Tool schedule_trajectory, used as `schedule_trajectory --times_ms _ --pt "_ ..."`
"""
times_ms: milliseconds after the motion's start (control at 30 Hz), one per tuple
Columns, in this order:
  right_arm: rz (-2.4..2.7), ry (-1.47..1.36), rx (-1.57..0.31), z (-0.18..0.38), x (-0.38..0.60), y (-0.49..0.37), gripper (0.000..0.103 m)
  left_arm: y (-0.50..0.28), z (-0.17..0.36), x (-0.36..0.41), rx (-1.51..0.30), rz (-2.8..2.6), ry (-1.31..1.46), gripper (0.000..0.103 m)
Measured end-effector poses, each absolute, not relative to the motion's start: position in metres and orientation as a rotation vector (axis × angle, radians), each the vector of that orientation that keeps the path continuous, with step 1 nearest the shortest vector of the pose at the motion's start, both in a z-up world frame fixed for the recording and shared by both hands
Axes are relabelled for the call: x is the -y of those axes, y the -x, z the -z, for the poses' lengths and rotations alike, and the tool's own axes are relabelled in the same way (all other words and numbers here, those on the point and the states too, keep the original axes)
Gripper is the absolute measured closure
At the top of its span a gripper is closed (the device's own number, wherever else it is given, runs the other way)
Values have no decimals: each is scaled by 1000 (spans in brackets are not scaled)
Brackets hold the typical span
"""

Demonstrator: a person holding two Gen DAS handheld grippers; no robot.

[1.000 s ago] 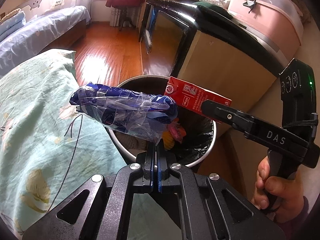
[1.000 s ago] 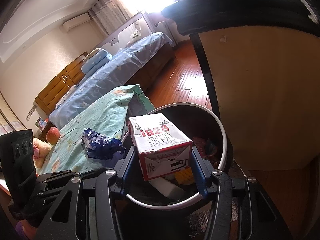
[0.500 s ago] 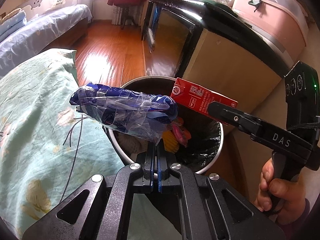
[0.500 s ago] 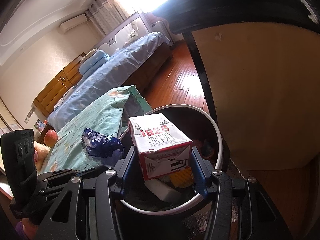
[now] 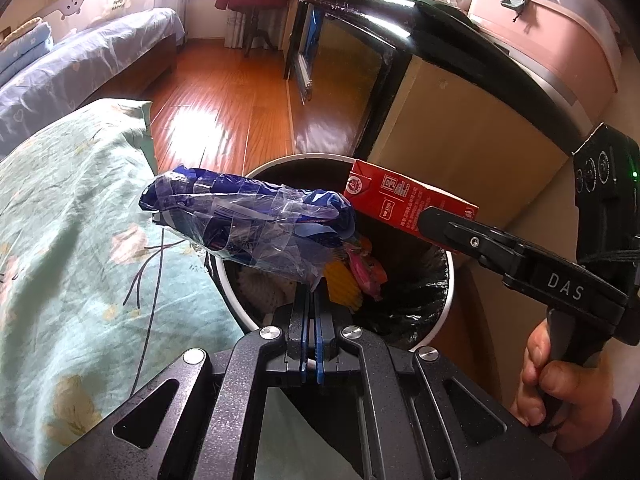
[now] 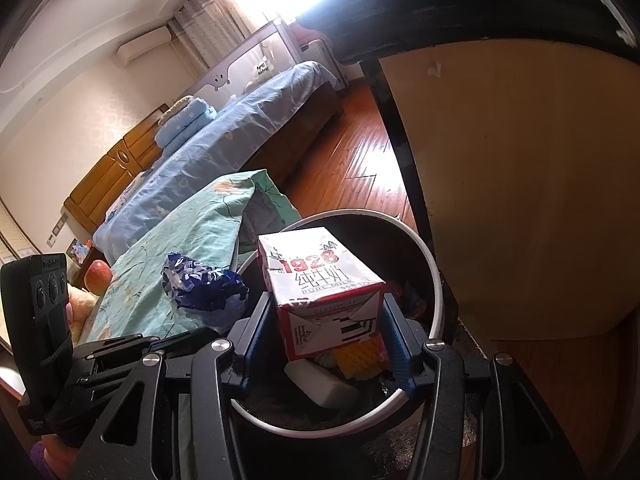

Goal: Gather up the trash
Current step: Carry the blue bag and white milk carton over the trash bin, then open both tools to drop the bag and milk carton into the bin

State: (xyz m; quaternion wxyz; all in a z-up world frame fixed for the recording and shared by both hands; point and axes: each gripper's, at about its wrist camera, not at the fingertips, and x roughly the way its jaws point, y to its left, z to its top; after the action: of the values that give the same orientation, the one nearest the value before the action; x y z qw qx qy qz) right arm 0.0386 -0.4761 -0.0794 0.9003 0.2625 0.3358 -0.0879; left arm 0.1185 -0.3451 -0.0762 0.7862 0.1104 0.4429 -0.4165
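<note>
Left wrist view: your left gripper [image 5: 310, 300] is clamped on the tail of a blue plastic wrapper [image 5: 248, 220], which hangs partly over the near rim of the trash bin [image 5: 448, 280] and partly over the floral bedspread [image 5: 72, 220]. Your right gripper [image 6: 326, 320] grasps a milk carton [image 6: 320, 288] by its sides, directly above the bin mouth. Release the carton first; it is already centred. Before freeing the wrapper, carry it further toward the bin's middle, since light film is likely to drift or snag on the rim. Keep both tools above the rubbish inside, and spread each pair of jaws fully so nothing clings.
</note>
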Motion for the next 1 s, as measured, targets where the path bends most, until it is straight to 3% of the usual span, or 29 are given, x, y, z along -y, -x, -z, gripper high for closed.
schedule_trajectory --times_ms 1000 --pt "194 -547 -710 80 478 -42 50 -126 77 350 -961 885 -246 101"
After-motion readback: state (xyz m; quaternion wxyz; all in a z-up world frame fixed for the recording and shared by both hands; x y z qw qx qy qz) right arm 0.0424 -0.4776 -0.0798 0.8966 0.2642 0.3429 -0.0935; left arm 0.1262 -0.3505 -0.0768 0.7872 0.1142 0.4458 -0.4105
